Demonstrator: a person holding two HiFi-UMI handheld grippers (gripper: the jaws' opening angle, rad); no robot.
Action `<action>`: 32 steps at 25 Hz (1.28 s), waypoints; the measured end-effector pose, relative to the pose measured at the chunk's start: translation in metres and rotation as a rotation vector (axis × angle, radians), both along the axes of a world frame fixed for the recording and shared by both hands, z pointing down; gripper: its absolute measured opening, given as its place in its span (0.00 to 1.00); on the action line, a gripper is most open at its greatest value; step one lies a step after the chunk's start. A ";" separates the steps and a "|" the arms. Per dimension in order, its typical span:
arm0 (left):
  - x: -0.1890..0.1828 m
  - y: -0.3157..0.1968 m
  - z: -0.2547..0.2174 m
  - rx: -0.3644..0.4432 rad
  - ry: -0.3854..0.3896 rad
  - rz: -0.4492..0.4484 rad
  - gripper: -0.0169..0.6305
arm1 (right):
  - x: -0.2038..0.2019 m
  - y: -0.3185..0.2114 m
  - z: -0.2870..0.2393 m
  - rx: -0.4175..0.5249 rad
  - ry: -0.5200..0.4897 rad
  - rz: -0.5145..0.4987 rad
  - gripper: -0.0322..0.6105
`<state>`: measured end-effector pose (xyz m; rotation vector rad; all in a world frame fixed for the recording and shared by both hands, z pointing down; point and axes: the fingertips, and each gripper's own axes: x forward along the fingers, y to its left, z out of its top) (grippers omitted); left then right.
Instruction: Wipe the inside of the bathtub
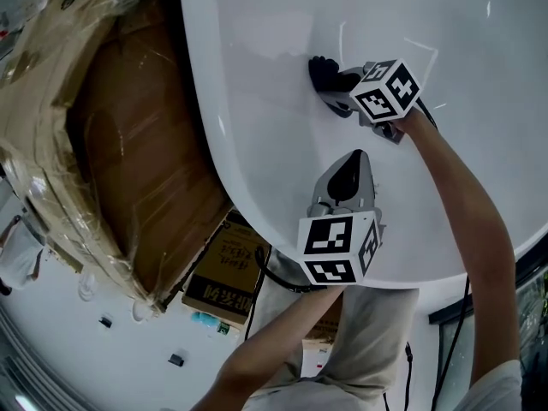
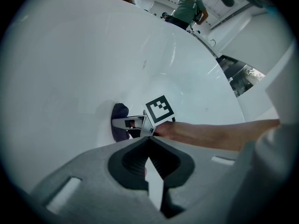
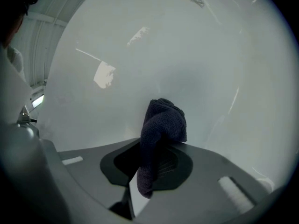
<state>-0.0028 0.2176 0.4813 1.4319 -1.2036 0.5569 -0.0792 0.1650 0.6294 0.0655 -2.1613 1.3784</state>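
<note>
Right gripper (image 1: pixel 332 82): clamped on a dark cloth (image 1: pixel 320 70), which I am pressing against the inner wall of the white bathtub (image 1: pixel 257 75). In the right gripper view the cloth bunches up out of the jaws and meets the wall ahead.
Left gripper (image 1: pixel 347 174): jaws brought together on nothing, hanging over the near slope of the bathtub. It is apart from the cloth and pointed toward it.
Cloth position: on the curved side wall, partway down from the rim, with the right gripper behind it.
Done so far: hard for me to say. The enamel reads glossy and even all over, with no streaks, suds or dirt to tell a wiped patch from an unwiped one.
Left to do: by my reading the wipe is under way, not finished. The cloth covers one small spot, and the rest of the wall and the bottom lie beyond it.
Surface: smooth, shiny and steeply curved; I expect the cloth to slide easily.
Room: plastic-wrapped cardboard (image 1: pixel 128 161) lies just beside the bathtub's outer edge, with a printed box (image 1: pixel 227 272) on the pale floor (image 1: pixel 60 341) near it. A person (image 2: pixel 189 8) stands well off in the background under ceiling lights.
</note>
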 end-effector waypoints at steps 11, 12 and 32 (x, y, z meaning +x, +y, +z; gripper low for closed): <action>-0.006 0.003 -0.018 -0.007 -0.001 -0.023 0.02 | -0.022 0.011 -0.073 0.017 -0.131 -0.092 0.13; -0.007 0.003 -0.020 -0.006 -0.001 -0.024 0.02 | -0.024 0.011 -0.080 0.018 -0.141 -0.096 0.13; -0.033 0.012 -0.080 0.003 -0.019 -0.022 0.02 | -0.049 0.021 -0.210 0.090 -0.330 -0.146 0.13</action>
